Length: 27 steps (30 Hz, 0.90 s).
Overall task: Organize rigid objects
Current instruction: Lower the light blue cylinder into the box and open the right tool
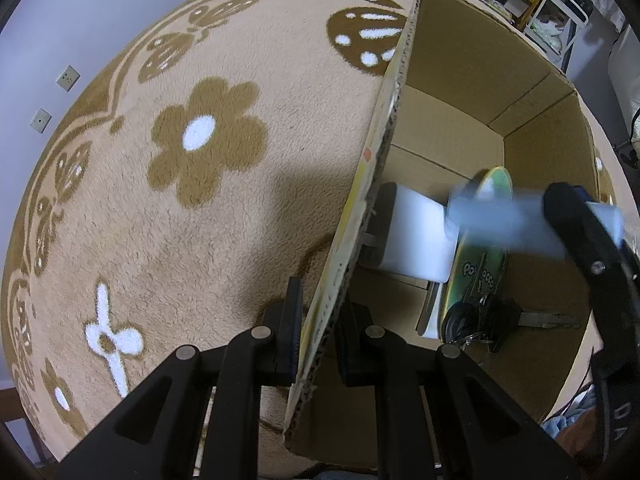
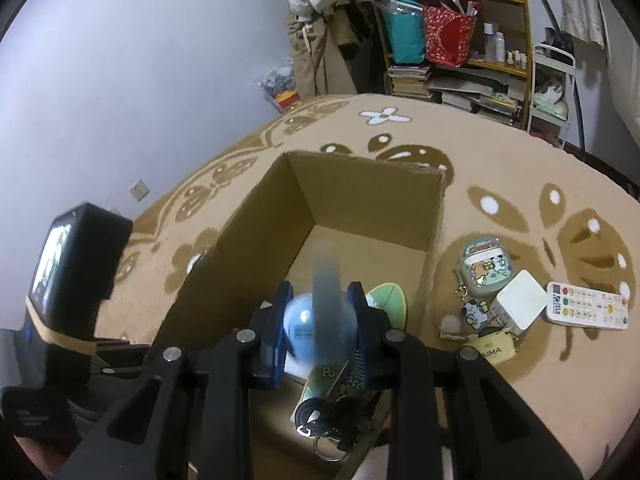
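— What have your tongs got hold of?

— My left gripper (image 1: pixel 316 336) is clamped on the side wall of the cardboard box (image 1: pixel 448 80), one finger outside, one inside; my right gripper (image 2: pixel 320 320) is clamped on a pale blue object (image 2: pixel 320 316), round where the pads press it, with a blurred stem pointing ahead; I cannot tell what it is.

— Where is that blue thing?

— Above the open box, over its near end; in the box lie a green mouse (image 2: pixel 388 300), a bunch of keys (image 2: pixel 320 420) and a white block (image 1: pixel 416 236).

— And outside?

— On the flowered carpet (image 1: pixel 200 220), just right of the box: a cartoon case (image 2: pixel 484 266), a white square box (image 2: pixel 522 304), a remote control (image 2: pixel 588 306) and a key tag (image 2: pixel 490 348), close together.
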Motion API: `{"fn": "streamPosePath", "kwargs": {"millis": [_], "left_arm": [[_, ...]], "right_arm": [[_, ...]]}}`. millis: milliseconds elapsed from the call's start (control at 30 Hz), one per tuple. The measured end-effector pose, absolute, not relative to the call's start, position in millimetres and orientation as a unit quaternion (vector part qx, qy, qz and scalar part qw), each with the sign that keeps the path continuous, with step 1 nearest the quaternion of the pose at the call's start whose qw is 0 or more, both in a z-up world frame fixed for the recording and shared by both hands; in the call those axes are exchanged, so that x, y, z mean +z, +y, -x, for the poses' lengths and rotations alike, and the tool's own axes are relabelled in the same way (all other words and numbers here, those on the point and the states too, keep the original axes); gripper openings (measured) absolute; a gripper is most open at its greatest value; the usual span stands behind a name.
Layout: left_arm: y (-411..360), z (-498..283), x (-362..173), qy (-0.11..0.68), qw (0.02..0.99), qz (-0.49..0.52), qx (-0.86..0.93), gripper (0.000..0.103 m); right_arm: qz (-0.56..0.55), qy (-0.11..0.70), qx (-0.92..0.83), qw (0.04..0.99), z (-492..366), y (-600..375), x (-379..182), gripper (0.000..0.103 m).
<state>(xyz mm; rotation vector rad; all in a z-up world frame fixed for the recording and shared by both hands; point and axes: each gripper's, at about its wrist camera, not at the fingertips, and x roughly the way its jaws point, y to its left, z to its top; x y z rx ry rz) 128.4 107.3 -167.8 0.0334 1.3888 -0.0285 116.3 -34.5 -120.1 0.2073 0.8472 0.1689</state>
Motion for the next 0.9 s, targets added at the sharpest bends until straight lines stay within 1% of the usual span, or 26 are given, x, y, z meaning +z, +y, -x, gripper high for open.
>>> {"fn": "streamPosePath", "kwargs": {"millis": [167,533,567,600,767,867,900], "left_arm": [[106.9,-128.6,-168.6,0.640,0.768,-0.017,-0.012,0.013],[106.4,-128.9,-168.7,0.640,0.768,-0.019,-0.011,0.013],[106.4,-129.0,-168.7,0.640,0.768,-0.018,-0.012,0.013],[106.7,-129.0,-168.8,0.640,0.768,-0.017,-0.012,0.013],[105.8,-129.0,-168.4,0.640,0.768,-0.018,-0.012,0.013],[105.8,-129.1,-168.2,0.639,0.769,-0.019,-0.011,0.013],[105.7,-129.0,-168.2,0.639,0.769,-0.019,-0.011,0.013]], "right_arm": [[-0.096,0.410,0.083,0.903,-115.1,-32.6,-118.7,0.029],[-0.125,0.401,0.085,0.904,-111.5,-45.8,-105.7,0.030],[-0.127,0.400,0.085,0.904,-111.4,-47.5,-104.5,0.033],[-0.129,0.399,0.085,0.904,-111.2,-49.6,-102.2,0.041],[-0.128,0.384,0.066,0.912,-108.1,-63.1,-91.5,0.064],[-0.133,0.375,0.059,0.916,-107.8,-74.0,-87.7,0.066],[-0.135,0.374,0.056,0.916,-107.8,-77.6,-86.7,0.070]]}}
